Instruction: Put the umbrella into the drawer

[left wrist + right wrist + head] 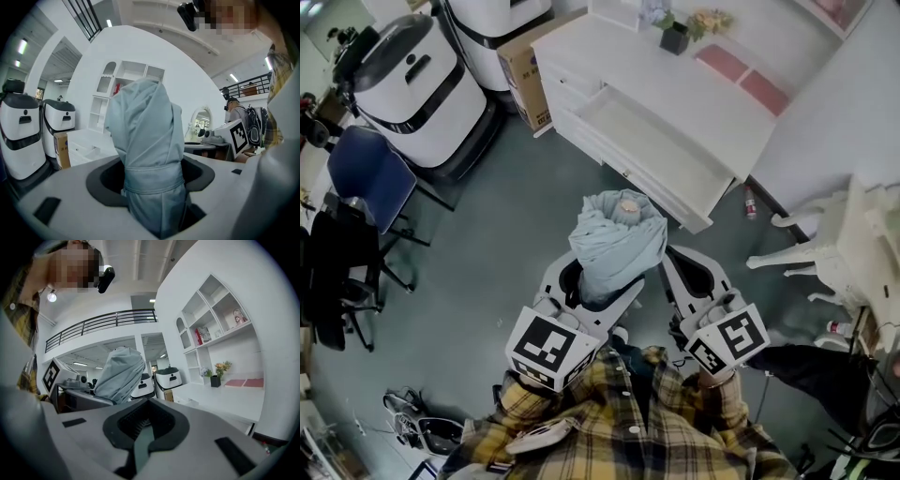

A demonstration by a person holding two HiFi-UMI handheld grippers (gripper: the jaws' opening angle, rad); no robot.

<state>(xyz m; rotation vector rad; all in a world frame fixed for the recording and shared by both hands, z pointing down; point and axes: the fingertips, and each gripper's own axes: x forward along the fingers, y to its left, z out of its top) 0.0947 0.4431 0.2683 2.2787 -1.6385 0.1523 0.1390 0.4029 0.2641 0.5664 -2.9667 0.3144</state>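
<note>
Pinches the folded pale-blue umbrella just below its strap, between the jaws of the left gripper. Leaves the bunched canopy sticking out past the jaw tips toward the far side. Carries the right gripper just to the right, jaws pressed together but for a thin slit, with nothing between them. Shows, from the head view, both tools close in front of a plaid shirt, over grey floor. Places the umbrella in the air on the near side of the open drawer, apart from it and not inside. Finds that drawer pulled out of a white bench. Puts a flower pot and pink mats on the bench top. Sets a cardboard box and white machines far left, and a blue chair at the left edge.
</note>
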